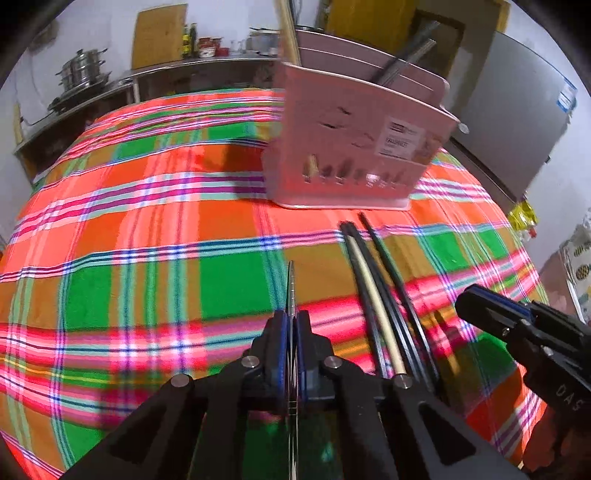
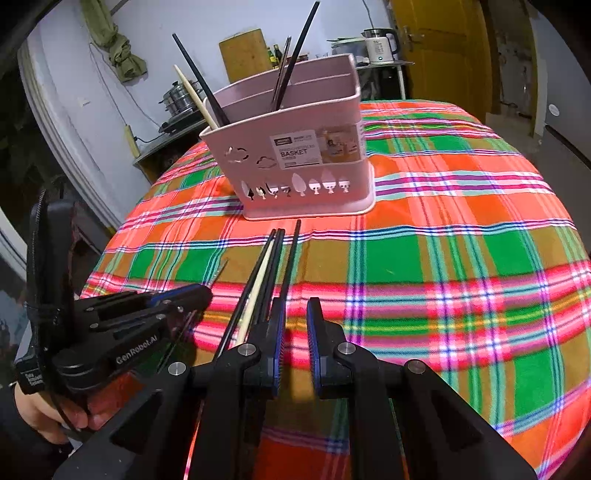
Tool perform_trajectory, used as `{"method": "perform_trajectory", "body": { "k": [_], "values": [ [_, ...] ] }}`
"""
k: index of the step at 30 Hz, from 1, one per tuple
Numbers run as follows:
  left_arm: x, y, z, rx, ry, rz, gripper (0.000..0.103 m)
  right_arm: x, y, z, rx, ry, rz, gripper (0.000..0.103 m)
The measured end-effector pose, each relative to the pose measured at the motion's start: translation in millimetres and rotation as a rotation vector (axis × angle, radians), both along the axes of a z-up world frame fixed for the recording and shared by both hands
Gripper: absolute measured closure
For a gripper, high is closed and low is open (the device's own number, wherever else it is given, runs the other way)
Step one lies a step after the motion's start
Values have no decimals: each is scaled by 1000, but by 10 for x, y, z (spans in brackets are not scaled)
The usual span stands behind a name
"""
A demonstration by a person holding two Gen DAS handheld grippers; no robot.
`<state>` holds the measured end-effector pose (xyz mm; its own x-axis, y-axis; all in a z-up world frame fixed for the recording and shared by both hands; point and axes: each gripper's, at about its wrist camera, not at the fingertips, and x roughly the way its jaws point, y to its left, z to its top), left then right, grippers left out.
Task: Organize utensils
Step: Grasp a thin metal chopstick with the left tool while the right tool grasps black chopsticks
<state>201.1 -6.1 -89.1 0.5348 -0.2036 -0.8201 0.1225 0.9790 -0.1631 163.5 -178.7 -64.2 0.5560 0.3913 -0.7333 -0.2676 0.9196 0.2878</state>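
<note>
A pink utensil basket [image 1: 354, 147] [image 2: 295, 162] stands on the plaid tablecloth [image 1: 147, 229] [image 2: 443, 258]. It holds black and cream chopsticks [image 2: 201, 92] at its left end and dark ones [image 2: 291, 62] further back. In front of it, several black chopsticks and a cream one [image 1: 373, 295] [image 2: 266, 280] lie loose in a bundle. My left gripper [image 1: 291, 325] [image 2: 201, 295] is shut on a thin metal chopstick [image 1: 291, 288] [image 2: 220, 271], left of the bundle. My right gripper [image 2: 295, 321] [image 1: 480, 306] hovers just right of the bundle, open, with only cloth showing between its fingers.
Behind the table a counter [image 1: 110, 88] carries steel pots [image 1: 83, 72] [image 2: 181, 98], a wooden cutting board [image 1: 159, 35] [image 2: 243, 55] and bottles. A kettle [image 2: 380, 44] stands near a yellow door [image 2: 439, 48]. A grey fridge [image 1: 517, 110] is at the right. A person's hand [image 2: 44, 413] holds the left gripper.
</note>
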Motion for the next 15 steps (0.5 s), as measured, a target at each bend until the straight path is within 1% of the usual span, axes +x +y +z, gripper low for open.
{"method": "perform_trajectory", "body": {
  "k": [4, 8, 15],
  "values": [
    [66, 140, 7, -4, 2, 41, 98, 148, 107, -80, -9, 18, 13, 91],
    [123, 261, -3, -24, 11, 67, 98, 291, 198, -139, -24, 32, 19, 91],
    [238, 348, -16, -40, 23, 71, 98, 482, 311, -221, -62, 57, 26, 91]
  ]
}}
